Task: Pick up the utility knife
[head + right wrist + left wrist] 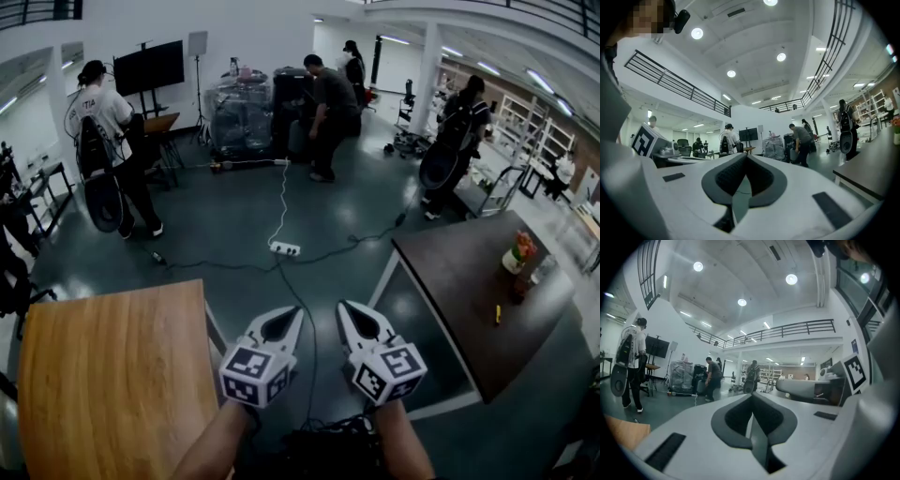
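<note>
A small yellow-and-black object that looks like the utility knife (497, 314) lies on the dark table (450, 281) at the right. Both grippers are held level over the floor, between the two tables and well short of the knife. My left gripper (292, 311) has its jaws shut with nothing between them, as its own view also shows (752, 397). My right gripper (345, 307) is shut and empty too (745, 157). The dark table's edge (867, 173) appears at the right in the right gripper view. The knife shows in neither gripper view.
A wooden table (112, 375) stands at the lower left. On the dark table are a small pot with orange flowers (520, 251) and a dark bottle (518, 286). A power strip (285, 248) and cables lie on the floor ahead. Several people stand further back.
</note>
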`<action>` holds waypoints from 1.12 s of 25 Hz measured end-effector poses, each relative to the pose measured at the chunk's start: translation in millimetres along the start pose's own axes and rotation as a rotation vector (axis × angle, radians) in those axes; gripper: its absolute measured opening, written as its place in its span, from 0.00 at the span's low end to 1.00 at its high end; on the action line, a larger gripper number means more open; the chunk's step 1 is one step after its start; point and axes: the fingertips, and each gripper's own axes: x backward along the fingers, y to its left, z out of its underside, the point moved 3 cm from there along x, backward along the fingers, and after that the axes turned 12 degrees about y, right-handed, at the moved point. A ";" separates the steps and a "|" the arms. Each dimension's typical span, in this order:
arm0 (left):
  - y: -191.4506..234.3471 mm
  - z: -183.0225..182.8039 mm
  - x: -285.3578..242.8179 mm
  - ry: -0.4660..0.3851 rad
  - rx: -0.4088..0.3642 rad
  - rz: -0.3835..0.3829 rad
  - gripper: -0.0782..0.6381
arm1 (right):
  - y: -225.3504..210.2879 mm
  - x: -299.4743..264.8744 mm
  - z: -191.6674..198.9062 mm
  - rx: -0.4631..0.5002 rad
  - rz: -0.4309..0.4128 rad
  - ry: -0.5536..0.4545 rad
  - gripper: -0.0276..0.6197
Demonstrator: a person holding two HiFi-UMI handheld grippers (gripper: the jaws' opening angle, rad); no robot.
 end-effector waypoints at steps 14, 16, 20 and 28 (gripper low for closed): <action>-95.9 -10.6 -112.7 0.057 -0.068 0.214 0.12 | -121.1 73.9 14.1 -0.108 0.213 -0.024 0.06; -113.0 -11.5 -132.8 0.069 -0.081 0.242 0.12 | -142.9 85.9 17.0 -0.118 0.245 -0.029 0.06; -147.6 -16.8 -170.2 0.088 -0.107 0.301 0.12 | -183.0 111.1 16.6 -0.124 0.315 -0.034 0.06; -213.9 -34.6 -234.5 0.091 -0.159 0.387 0.12 | -256.1 148.8 12.7 -0.119 0.405 -0.063 0.06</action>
